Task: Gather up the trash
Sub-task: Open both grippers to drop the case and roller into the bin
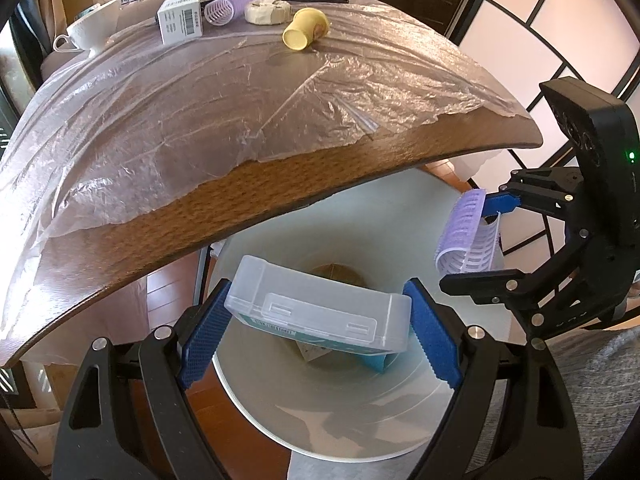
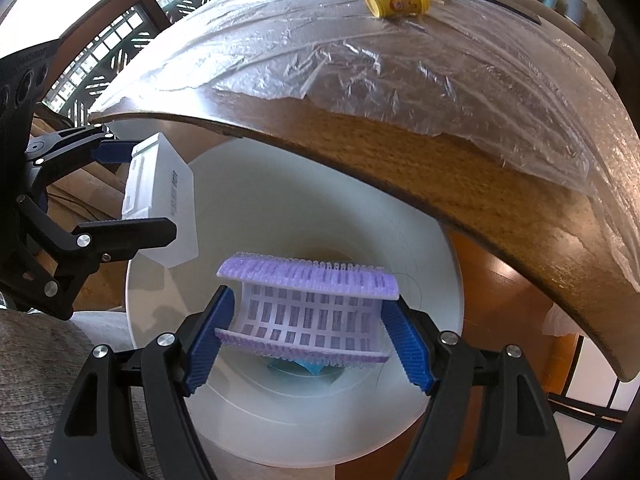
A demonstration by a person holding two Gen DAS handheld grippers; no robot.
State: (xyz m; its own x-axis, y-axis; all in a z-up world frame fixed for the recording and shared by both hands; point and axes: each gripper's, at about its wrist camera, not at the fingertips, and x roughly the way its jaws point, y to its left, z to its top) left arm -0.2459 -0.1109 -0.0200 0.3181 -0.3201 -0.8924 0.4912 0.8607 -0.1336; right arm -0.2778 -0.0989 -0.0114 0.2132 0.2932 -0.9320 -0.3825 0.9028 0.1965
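Lilac grid-patterned hair roller (image 2: 308, 308), clear plastic box (image 1: 320, 312), white bin (image 2: 420, 240), yellow cup (image 1: 305, 29).

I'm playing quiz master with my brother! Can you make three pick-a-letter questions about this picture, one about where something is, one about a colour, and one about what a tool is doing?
1. Where is the white bin?
A. On the table
B. On the floor, under both tools
C. On a chair

2. What colour is the tipped-over cup on the table?
A. Yellow
B. Red
C. Black

3. What is the left tool doing?
A. Hanging empty
B. Gripping a clear plastic box
C. Gripping a spoon

Answers:
1. B: both wrist views look down into the bin beside the table edge.
2. A: the cup lies on its side on the plastic sheet, plainly yellow.
3. B: the blue pads press the box's two ends over the bin, while the right tool holds a purple hair roller.
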